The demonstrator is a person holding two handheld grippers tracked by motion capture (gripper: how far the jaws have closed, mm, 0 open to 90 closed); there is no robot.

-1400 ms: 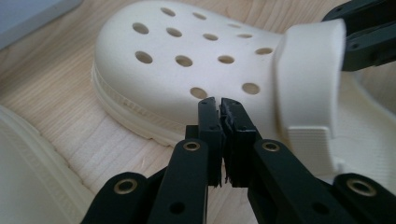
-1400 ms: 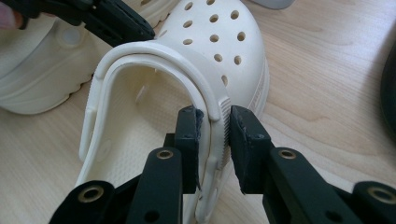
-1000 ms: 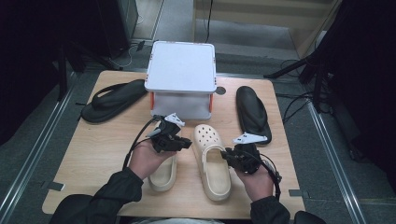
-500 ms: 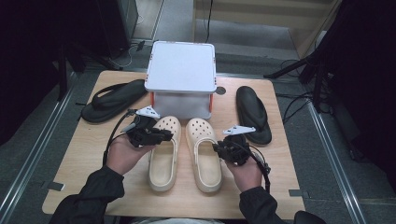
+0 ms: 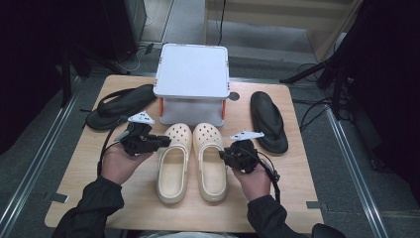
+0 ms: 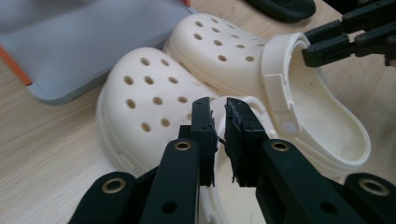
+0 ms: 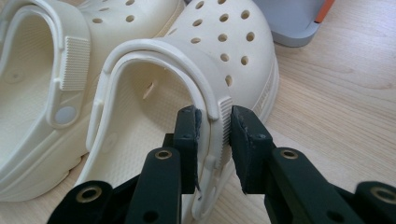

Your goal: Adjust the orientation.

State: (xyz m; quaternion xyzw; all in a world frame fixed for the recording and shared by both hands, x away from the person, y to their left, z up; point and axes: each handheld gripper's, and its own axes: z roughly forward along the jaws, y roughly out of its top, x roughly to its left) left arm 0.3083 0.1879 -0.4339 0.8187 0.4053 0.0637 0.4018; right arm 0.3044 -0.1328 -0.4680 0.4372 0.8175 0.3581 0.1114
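Two cream perforated clogs lie side by side mid-table, toes toward a grey box. My left gripper (image 5: pixel 162 142) comes in from the left of the left clog (image 5: pixel 173 168). In the left gripper view its jaws (image 6: pixel 218 116) have just been closing and pinch that clog's (image 6: pixel 149 98) side rim. My right gripper (image 5: pixel 226 156) is on the outer side of the right clog (image 5: pixel 212 166). In the right gripper view its jaws (image 7: pixel 214 125) are shut on that clog's (image 7: pixel 233 51) ribbed strap and rim. The left clog (image 7: pixel 28 93) lies beside it.
A grey lidded box (image 5: pixel 193 69) with orange corners stands just beyond the clogs' toes. One black flip-flop (image 5: pixel 121 105) lies at the far left and another (image 5: pixel 270 121) at the right. The wooden table (image 5: pixel 148 218) has bare room toward its near edge.
Both hands have shifted left. The left clog, partly under the left hand before, lies in full view. The right clog has swung from slanted to parallel, close beside the left one.
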